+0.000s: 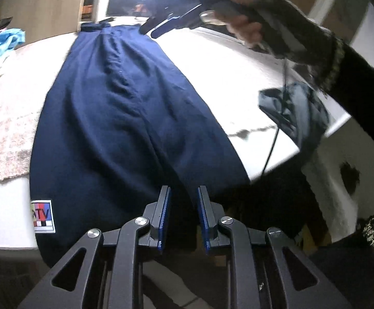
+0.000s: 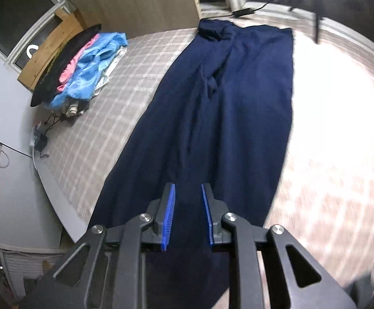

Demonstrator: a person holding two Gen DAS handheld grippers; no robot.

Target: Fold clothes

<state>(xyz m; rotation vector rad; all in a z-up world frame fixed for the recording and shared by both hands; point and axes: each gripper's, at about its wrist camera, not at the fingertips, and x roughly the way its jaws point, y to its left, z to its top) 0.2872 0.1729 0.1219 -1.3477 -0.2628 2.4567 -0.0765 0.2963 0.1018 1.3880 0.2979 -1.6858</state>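
one navy garment point(image 2: 220, 118), one pile of clothes point(image 2: 81, 69) at far left, two grippers, one checked cloth point(image 2: 114, 97).

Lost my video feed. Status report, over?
Left gripper and right gripper open, empty. Navy trousers flat, lengthwise on bed, unfolded. Clothes pile off to side, not obstructing.

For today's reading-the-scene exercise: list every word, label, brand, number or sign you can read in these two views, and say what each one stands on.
"ATV": on the small red, blue and white patch sewn at the near edge of the navy garment, left wrist view; its first letter is partly cut off.
The small marks below those letters are too small to read.
Right wrist view: no readable text.
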